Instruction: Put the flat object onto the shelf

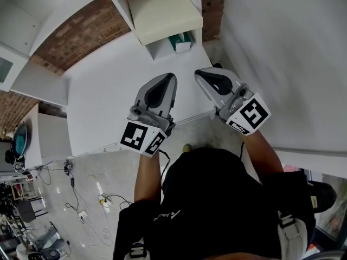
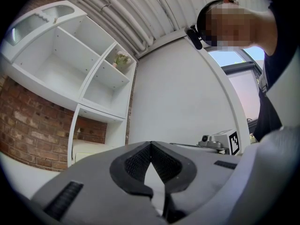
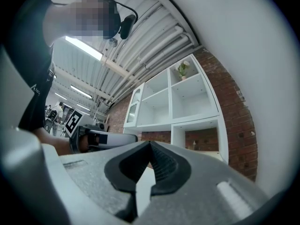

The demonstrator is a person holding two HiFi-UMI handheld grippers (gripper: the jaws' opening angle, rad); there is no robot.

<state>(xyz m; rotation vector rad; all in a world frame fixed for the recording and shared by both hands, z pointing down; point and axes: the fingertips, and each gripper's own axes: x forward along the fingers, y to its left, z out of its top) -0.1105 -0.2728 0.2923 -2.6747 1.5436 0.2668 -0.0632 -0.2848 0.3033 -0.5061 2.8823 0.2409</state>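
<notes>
Both grippers, the left gripper point(image 1: 169, 77) and the right gripper point(image 1: 200, 72), are squeezed closed on nothing. Ahead of them, a cream flat pad point(image 1: 165, 12) seems to lie in the white shelf point(image 1: 123, 7) already. I think only backing away is left.

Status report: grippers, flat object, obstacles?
Left gripper shut, empty. Right gripper shut, empty. Cream flat object lies in the shelf. Nothing seen in the way.
</notes>
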